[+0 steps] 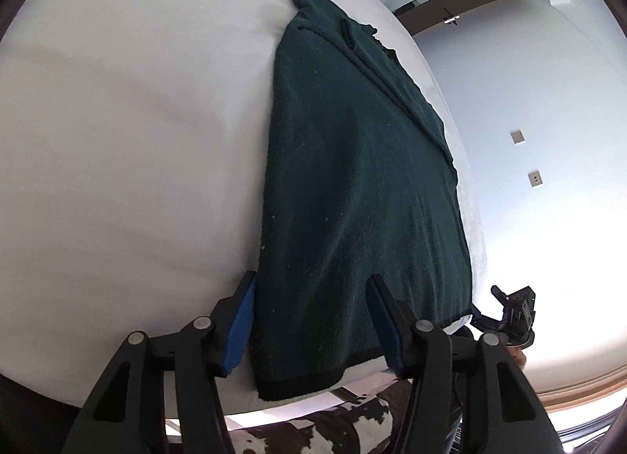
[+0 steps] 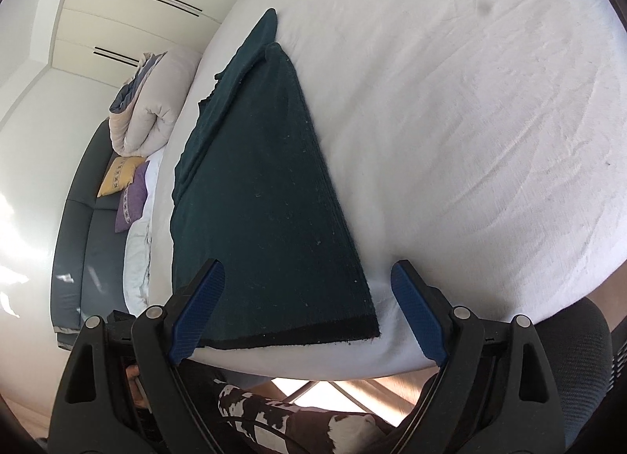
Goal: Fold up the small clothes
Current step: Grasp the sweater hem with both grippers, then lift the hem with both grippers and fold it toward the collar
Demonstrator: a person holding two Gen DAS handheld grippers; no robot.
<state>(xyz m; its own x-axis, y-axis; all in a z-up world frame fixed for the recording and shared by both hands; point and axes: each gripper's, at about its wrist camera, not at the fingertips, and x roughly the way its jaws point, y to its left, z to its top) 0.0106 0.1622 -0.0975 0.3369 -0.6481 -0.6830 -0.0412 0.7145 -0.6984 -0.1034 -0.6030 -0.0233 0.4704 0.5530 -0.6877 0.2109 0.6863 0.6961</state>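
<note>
White sheeting covers the bed (image 1: 117,121), and a dark green knitted garment (image 1: 352,199) lies flat on it, folded long and narrow, its black-trimmed hem at the near edge of the mattress and a sleeve or collar end bunched at the far tip. Beyond the bed the right wrist view shows a rolled duvet (image 2: 145,105), a yellow cushion (image 2: 117,174) and a purple cushion (image 2: 131,199) on a grey sofa (image 2: 82,219).

The left gripper (image 1: 311,307) is about half open, its blue pads straddling the hem's left corner; whether either pad presses the fabric cannot be told. The right gripper (image 2: 307,291) stands wide open around the hem's right corner, one pad over the cloth and the other over bare sheet, gripping nothing.

In the left wrist view the right gripper shows only as a small black piece past the hem. A cow-patterned trouser leg (image 2: 298,422) is cut off below the bed edge.
</note>
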